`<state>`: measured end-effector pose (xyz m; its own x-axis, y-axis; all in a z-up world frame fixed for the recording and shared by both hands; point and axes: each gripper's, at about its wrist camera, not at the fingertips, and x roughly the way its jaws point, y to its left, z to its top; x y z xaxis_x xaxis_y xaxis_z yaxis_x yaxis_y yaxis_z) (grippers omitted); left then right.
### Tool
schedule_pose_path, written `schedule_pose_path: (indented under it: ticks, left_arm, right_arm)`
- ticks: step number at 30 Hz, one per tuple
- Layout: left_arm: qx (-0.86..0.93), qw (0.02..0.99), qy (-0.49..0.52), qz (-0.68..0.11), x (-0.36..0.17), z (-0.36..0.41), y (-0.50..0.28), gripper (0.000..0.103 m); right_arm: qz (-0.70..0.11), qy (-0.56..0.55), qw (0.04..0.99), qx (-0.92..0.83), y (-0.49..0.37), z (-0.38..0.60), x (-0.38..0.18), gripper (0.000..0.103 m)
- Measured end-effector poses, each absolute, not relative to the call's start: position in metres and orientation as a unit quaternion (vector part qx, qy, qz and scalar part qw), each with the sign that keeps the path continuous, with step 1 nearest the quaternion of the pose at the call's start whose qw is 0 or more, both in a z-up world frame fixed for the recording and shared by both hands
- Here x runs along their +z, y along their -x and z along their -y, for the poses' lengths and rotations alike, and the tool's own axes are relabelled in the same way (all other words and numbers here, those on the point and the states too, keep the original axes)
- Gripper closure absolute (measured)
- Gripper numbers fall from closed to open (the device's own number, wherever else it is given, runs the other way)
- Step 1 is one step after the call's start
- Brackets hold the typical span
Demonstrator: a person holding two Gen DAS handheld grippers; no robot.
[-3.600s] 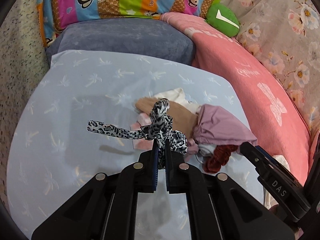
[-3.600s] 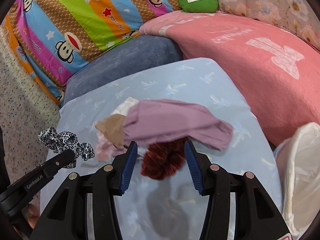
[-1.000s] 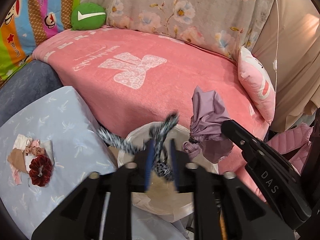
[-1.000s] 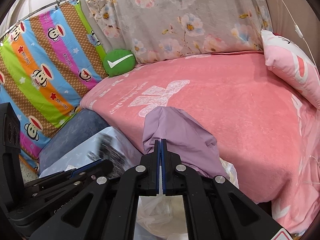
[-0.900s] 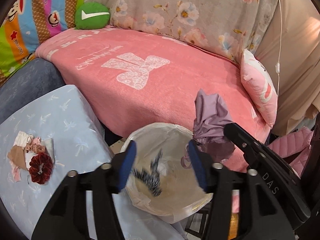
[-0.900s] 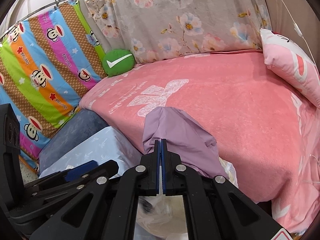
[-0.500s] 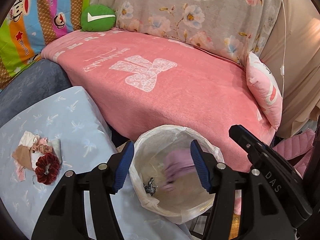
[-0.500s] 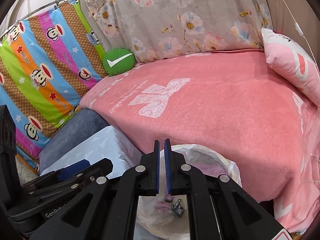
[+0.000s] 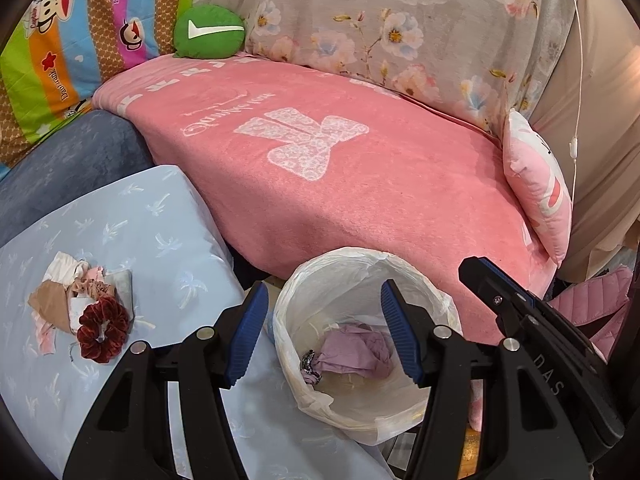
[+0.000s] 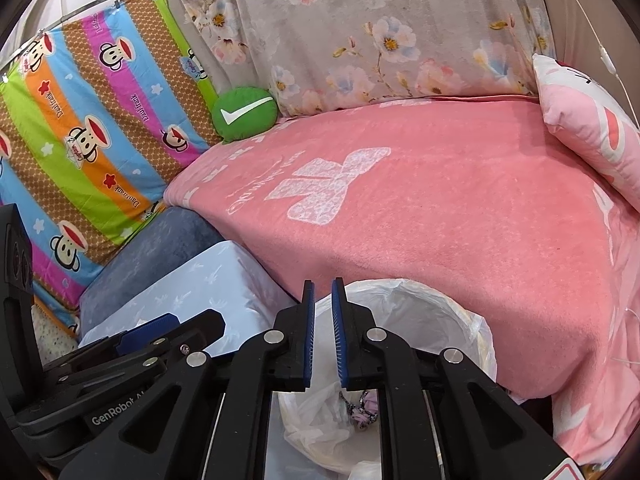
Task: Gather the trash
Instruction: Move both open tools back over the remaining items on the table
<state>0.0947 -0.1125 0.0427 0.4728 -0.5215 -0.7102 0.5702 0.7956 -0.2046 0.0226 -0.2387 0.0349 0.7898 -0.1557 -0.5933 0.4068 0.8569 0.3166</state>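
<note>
A round bin with a white bag liner [image 9: 420, 276] stands between the pale blue table and the pink bed. A purple cloth [image 9: 356, 354] and a leopard-print strip [image 9: 309, 362] lie inside it; both show in the right wrist view [image 10: 366, 410] too. My left gripper [image 9: 324, 334] is wide open and empty above the bin. My right gripper [image 10: 322, 332] hangs over the bin rim [image 10: 452, 300], empty, its jaws a narrow gap apart. On the table [image 9: 120, 216] at left lie a dark red scrunchie [image 9: 103, 328] and a small heap of cloth scraps [image 9: 68, 292].
The pink blanket [image 9: 360, 184] covers the bed behind the bin. A pink pillow [image 9: 540, 188] lies at right, a green cushion [image 9: 210, 32] at the back, a grey-blue cushion [image 9: 68, 156] behind the table. A pink quilted cloth [image 9: 592, 300] lies low at right.
Both grippers carried their loads from the table to the bin. The left opened and dropped the leopard strip; the right then let go of the purple cloth, which now lies in the bin.
</note>
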Motion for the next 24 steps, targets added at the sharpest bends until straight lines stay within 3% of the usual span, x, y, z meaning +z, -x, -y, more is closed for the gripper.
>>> schedule_pose_path:
  ticks: [13, 24]
  left_arm:
    - [-0.298, 0.862, -0.016, -0.409, 0.036, 0.09, -0.105, 0.047]
    - [-0.266, 0.866, 0.003, -0.425, 0.021, 0.054, -0.121, 0.047]
  right_arm:
    - [-0.308, -0.199, 0.921, -0.133, -0.038, 0.215, 0.026, 0.09]
    - [-0.34, -0.178, 0.917, -0.109, -0.058, 0.179, 0.01, 0.081]
